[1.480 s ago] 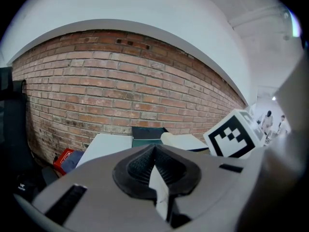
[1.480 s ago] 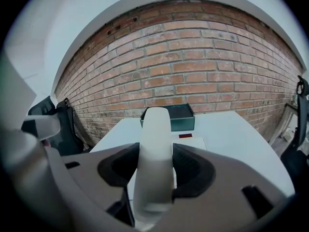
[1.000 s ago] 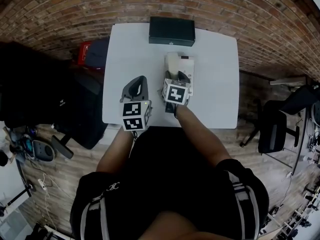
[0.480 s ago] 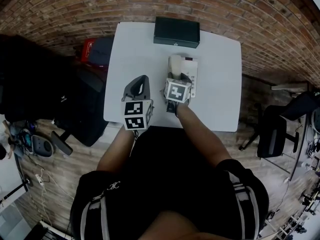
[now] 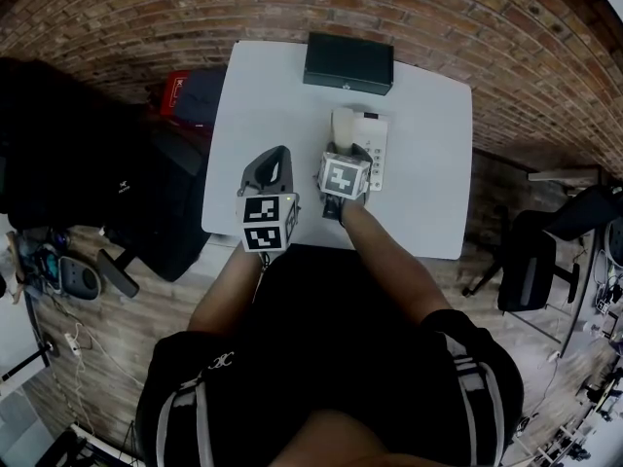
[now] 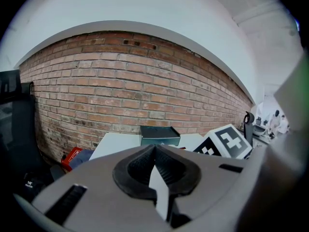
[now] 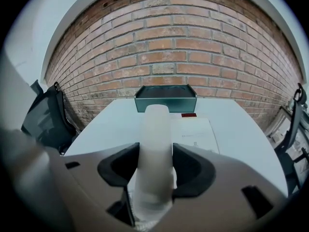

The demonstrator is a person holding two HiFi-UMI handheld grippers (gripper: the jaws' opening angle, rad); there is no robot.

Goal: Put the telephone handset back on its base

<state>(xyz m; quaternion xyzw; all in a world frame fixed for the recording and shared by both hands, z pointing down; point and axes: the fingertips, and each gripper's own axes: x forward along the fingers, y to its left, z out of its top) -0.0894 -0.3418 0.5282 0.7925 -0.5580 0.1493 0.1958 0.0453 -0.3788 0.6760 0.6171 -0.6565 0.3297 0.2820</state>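
Right fingers [image 7: 193,170]: clamped on handset [image 7: 155,124], long axis pointing far.
Base [image 7: 195,134]: on bench [image 7: 241,129], just right of handset.
Left fingers [image 6: 135,168]: closed, empty, farther off.

Place I work in: office-type workroom. Evidence: red-brown brick wall [image 5: 146,8] behind my white rectangular table [image 5: 428,163]; black swivel office chair [image 5: 531,261] to my right; pale wood-plank floor [image 5: 127,343]; loose cables [image 5: 73,343] lying at its left edge

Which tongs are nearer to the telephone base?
Right. The right tongs, gripping the handset, are at the telephone base; the left tongs hang apart to its left.
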